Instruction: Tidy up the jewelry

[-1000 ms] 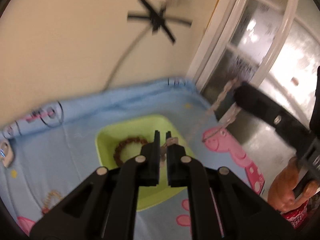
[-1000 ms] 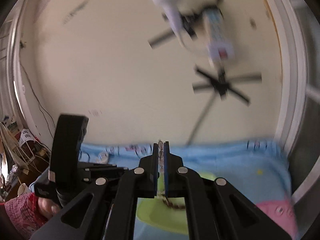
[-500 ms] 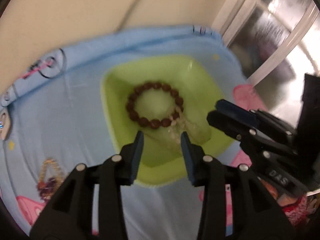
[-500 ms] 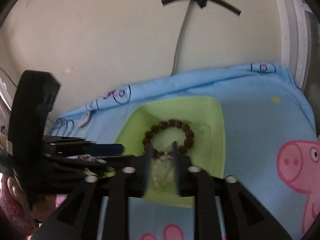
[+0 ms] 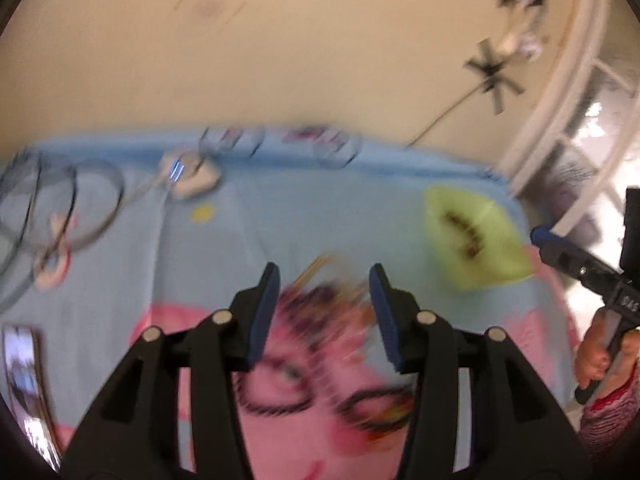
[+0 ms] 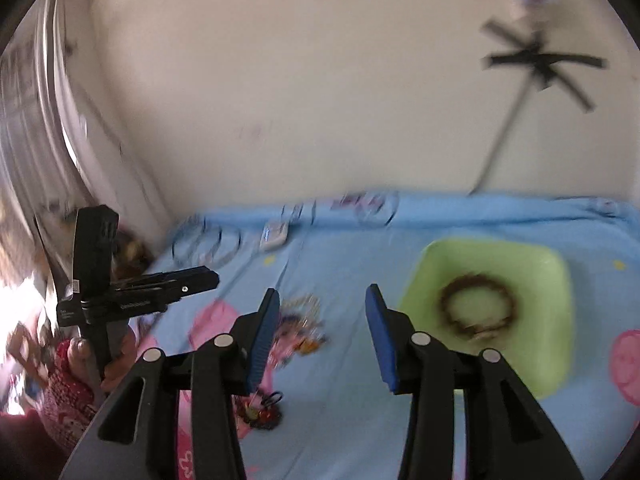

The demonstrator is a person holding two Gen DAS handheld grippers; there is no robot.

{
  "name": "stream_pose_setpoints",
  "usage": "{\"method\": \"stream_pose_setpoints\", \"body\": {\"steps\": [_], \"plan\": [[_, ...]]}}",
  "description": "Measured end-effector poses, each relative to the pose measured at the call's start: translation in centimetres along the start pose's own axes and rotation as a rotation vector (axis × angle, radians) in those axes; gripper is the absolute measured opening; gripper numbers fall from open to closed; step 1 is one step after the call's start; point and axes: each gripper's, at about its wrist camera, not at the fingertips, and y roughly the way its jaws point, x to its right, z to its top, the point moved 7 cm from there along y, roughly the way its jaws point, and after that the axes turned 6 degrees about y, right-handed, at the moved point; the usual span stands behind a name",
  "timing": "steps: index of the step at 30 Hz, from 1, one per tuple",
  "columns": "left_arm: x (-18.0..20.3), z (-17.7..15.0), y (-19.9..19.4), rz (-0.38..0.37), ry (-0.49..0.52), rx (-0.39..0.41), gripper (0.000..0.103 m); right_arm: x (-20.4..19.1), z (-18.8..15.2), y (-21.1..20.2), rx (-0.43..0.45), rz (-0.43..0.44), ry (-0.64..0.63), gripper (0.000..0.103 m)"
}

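Both tools have swung off the green tray (image 6: 556, 280), where the bead bracelet (image 6: 476, 308) lies. Left tool (image 5: 322, 308) gapes wide over a blurred gold-and-purple necklace (image 5: 332, 300) at frame centre; right tool (image 6: 318, 320) gapes empty. Light, limp, probably tangly: pinch a bunched part.

Bead bracelet (image 6: 476, 307) inside tray (image 6: 548, 276), tray on cloth (image 6: 352, 392). Left of tray, tangled jewelry (image 6: 302, 322) on cloth. Behind, near wall (image 6: 280, 80), small device (image 6: 274, 236).
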Motion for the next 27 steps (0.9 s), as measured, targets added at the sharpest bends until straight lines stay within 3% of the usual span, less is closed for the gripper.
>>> {"method": "stream_pose_setpoints", "body": {"steps": [2, 6, 14, 15, 16, 18, 22, 27], "plan": [[-1.4, -2.3, 1.8, -0.016, -0.045, -0.041, 0.044, -0.7, -0.6, 3.3, -0.073, 0.005, 0.012, 0.015], [-3.0, -5.1, 4.0, -0.023, -0.082, -0.086, 0.044, -1.0, -0.7, 9.7, -0.165, -0.073, 0.014, 0.015], [-4.4, -5.3, 3.2, -0.106, -0.135, -0.043, 0.044, -0.3, -0.7, 17.9, -0.286, -0.219, -0.06, 0.012], [-4.5, -5.4, 3.2, -0.104, -0.136, -0.041, 0.044, -0.6, -0.6, 18.1, -0.262, -0.252, -0.115, 0.002], [-4.7, -5.3, 3.2, -0.094, -0.134, -0.037, 0.044, -1.1, -0.6, 18.3, -0.269, -0.255, -0.156, 0.0], [-5.2, -5.2, 2.6, -0.075, -0.133, -0.017, 0.044, -0.9, -0.5, 18.0, -0.278, -0.252, -0.119, 0.0], [-5.6, -4.5, 1.7, -0.026, -0.124, 0.035, 0.044, -2.1, 1.5, 14.2, -0.191, -0.189, -0.08, 0.0], [-3.9, -3.1, -0.5, -0.023, -0.047, 0.129, 0.044, -5.0, 3.6, 8.4, -0.077, -0.159, -0.148, 0.0]]}}
